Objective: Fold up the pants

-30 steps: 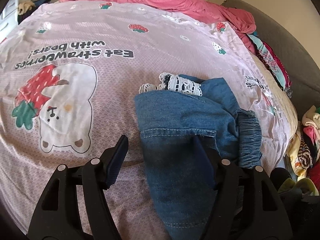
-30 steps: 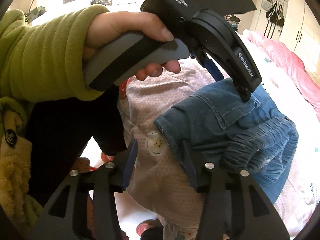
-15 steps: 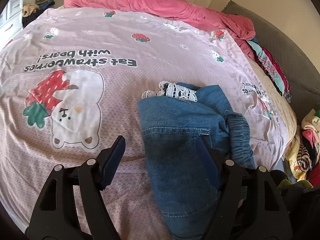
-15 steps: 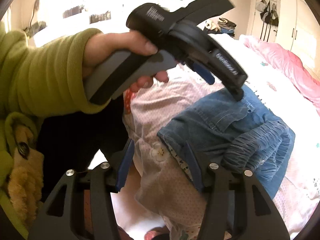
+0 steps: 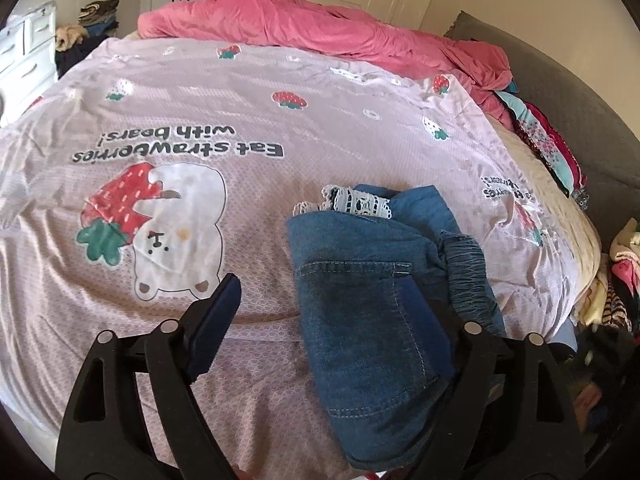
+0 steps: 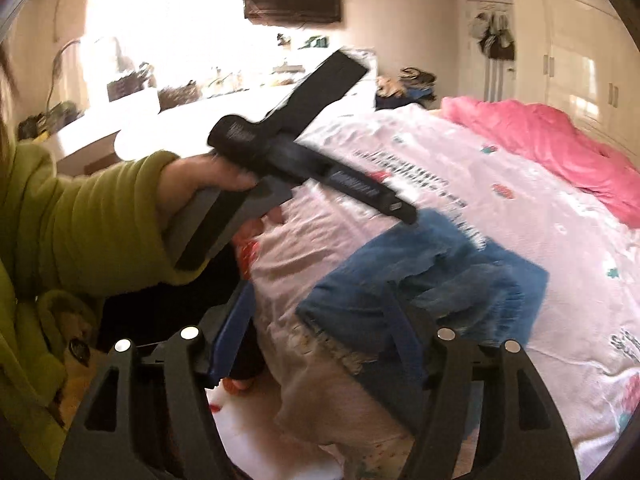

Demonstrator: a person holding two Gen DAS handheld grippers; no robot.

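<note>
The denim pants (image 5: 372, 280) lie folded in a compact bundle on the bedspread, with white lace trim (image 5: 352, 202) showing at the far end and an elastic waistband on the right. My left gripper (image 5: 324, 308) hovers over the near end. Its jaws are opening, the right pad stands over the denim, and no pad presses on it. In the right wrist view the pants (image 6: 460, 276) sit near the bed's corner. My right gripper (image 6: 320, 320) is above their near edge, jaws opening and gripping nothing. A hand (image 6: 192, 184) in a green sleeve holds the left gripper above the bundle.
A pink bedspread (image 5: 240, 112) printed with a bear and strawberries covers the bed. A rumpled pink duvet (image 5: 320, 28) lies along the far side. Clothes (image 5: 552, 148) pile at the right edge beside a grey headboard. White wardrobes and a desk stand beyond the bed.
Both grippers have lifted up and back from the folded pants while their jaws spread wider. The right wrist view has tilted up toward the room. The pants stayed in place.
</note>
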